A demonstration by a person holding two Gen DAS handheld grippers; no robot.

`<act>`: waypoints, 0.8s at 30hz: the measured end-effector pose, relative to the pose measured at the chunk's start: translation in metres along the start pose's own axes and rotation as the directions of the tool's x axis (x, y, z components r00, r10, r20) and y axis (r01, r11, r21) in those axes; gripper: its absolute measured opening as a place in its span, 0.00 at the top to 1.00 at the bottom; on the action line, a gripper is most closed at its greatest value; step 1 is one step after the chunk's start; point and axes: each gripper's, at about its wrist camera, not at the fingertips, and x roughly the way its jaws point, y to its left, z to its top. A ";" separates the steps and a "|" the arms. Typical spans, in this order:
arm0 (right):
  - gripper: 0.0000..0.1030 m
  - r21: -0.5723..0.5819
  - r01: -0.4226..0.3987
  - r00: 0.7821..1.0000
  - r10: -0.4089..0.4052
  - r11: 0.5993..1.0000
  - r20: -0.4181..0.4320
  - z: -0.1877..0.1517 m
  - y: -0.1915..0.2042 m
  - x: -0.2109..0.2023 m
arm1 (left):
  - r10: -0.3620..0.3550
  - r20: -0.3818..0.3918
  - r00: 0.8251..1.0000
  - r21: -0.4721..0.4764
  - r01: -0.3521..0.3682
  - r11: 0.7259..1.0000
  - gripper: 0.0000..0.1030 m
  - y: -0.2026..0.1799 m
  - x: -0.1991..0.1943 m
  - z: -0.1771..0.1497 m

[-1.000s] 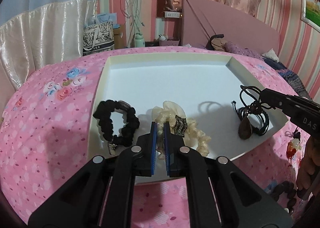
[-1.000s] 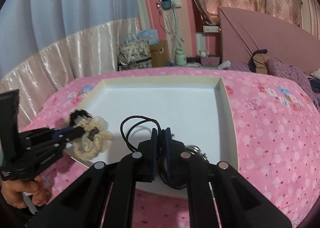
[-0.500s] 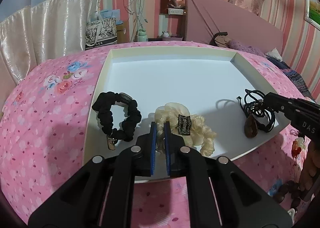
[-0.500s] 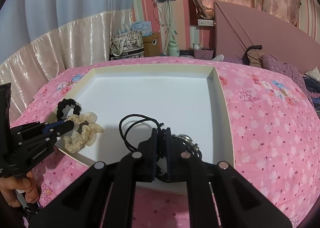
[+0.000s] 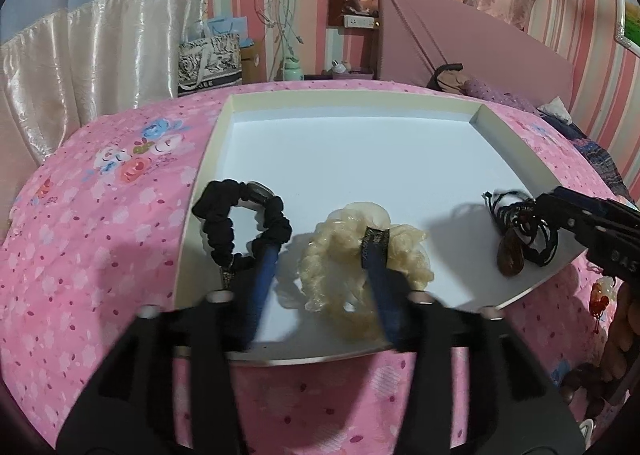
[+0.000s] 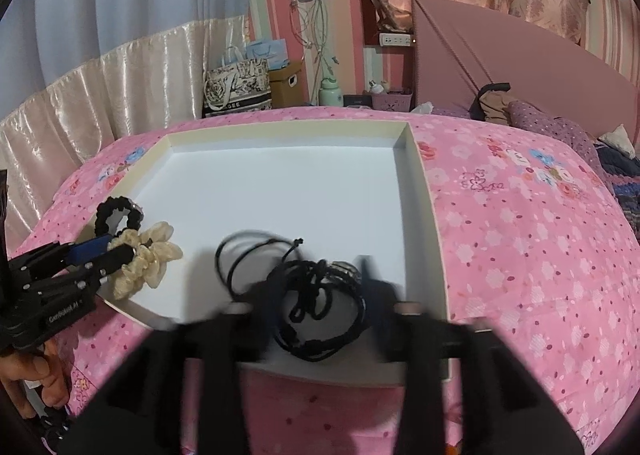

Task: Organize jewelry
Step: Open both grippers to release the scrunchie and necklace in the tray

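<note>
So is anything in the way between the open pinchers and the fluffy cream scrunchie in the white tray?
Nothing visible is. The left gripper is open, its blue fingers either side of the fluffy cream scrunchie in the shallow white tray. The black fabric scrunchie lies beside the left finger, so it might get nudged.

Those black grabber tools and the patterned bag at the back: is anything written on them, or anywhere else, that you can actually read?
"GenRobot.AI": white print on the left gripper, seen from the right wrist view.
"DAS": partial letters on the right gripper, seen upside down.
"GEE": end of a word on the tote bag; the rest is hidden.
The tag on the cream scrunchie is too blurred to read.
</note>
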 end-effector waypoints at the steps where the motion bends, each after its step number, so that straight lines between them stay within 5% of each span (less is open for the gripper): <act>1: 0.54 0.001 -0.003 1.000 0.003 1.000 0.008 0.001 0.000 -0.003 | 0.001 0.004 1.000 -0.001 -0.001 1.000 0.46 0.000 -0.001 0.000; 11: 0.42 0.037 0.010 0.999 -0.011 0.999 0.041 0.006 -0.012 -0.019 | 0.015 0.022 1.000 -0.020 -0.014 1.000 0.17 0.006 -0.005 -0.003; 19: 0.39 0.048 0.015 0.997 -0.018 0.999 0.070 0.010 -0.018 -0.030 | 0.025 0.040 0.999 -0.006 -0.024 1.000 0.13 0.004 -0.012 0.001; 24: 0.29 0.036 0.000 0.995 -0.003 0.999 0.099 0.015 -0.016 -0.043 | 0.009 0.077 0.997 -0.035 -0.006 0.999 0.10 0.006 -0.031 0.012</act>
